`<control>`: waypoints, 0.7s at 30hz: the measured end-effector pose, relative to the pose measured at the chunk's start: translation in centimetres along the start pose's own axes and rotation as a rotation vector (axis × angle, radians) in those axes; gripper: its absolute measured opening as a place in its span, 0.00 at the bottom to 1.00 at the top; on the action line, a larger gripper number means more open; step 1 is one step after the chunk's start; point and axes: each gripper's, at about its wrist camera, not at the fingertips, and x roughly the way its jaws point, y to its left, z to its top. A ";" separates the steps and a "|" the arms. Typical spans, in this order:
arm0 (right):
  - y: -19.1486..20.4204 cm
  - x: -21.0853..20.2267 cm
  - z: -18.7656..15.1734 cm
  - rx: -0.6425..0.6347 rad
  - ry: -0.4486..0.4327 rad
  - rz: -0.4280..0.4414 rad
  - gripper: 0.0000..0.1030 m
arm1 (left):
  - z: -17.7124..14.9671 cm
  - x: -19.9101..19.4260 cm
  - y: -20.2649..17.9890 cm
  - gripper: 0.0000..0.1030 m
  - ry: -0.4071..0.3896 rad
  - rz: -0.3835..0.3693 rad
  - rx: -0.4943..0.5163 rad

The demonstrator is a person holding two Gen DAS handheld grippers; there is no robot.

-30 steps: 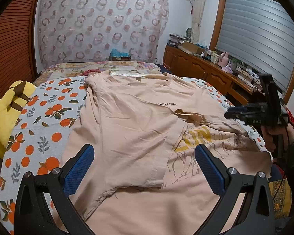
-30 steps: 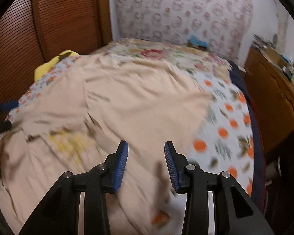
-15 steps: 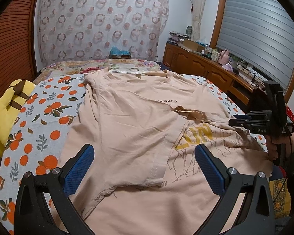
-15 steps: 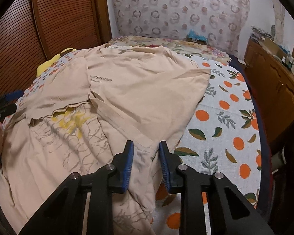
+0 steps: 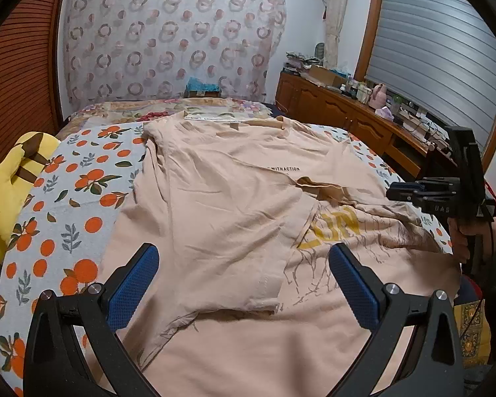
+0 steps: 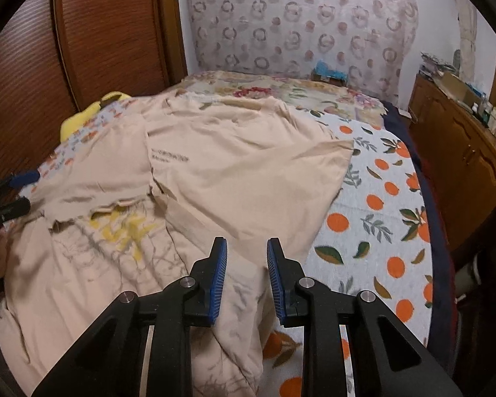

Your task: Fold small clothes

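Note:
A beige T-shirt [image 5: 231,182] lies spread on the bed, one side folded over its yellow print [image 5: 330,228]. My left gripper [image 5: 243,253] hovers wide open above the shirt's near part, with nothing between its blue pads. At the right edge of the left wrist view, a hand holds my right gripper [image 5: 410,190] over the shirt's edge. In the right wrist view the right gripper [image 6: 247,243] keeps a narrow gap above the shirt [image 6: 241,165], near its sleeve. The cloth lies below the pads, not pinched. The left gripper [image 6: 16,195] shows at the far left.
The orange-print bedsheet [image 5: 66,198] is bare on both sides of the shirt [image 6: 380,215]. A yellow plush toy [image 5: 3,192] lies at the bed's left edge. A wooden cabinet [image 6: 463,165] runs along the right side, and a wardrobe [image 6: 99,33] stands on the left.
The right gripper's jaws have narrowed. Its view swept across the shirt in a blur and then steadied over the sleeve. The left gripper has not moved.

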 end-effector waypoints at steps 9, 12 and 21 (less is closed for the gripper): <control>0.8 -0.6 -0.9 -0.034 0.006 0.005 0.09 | -0.1 0.1 0.1 1.00 0.006 0.000 0.005; 1.4 -1.4 -0.9 -0.054 -0.017 0.033 0.06 | -0.1 0.1 0.0 1.00 0.005 0.001 0.005; 3.6 -2.7 -2.5 -0.109 -0.018 0.131 0.06 | 0.0 0.1 0.0 1.00 0.004 0.001 0.003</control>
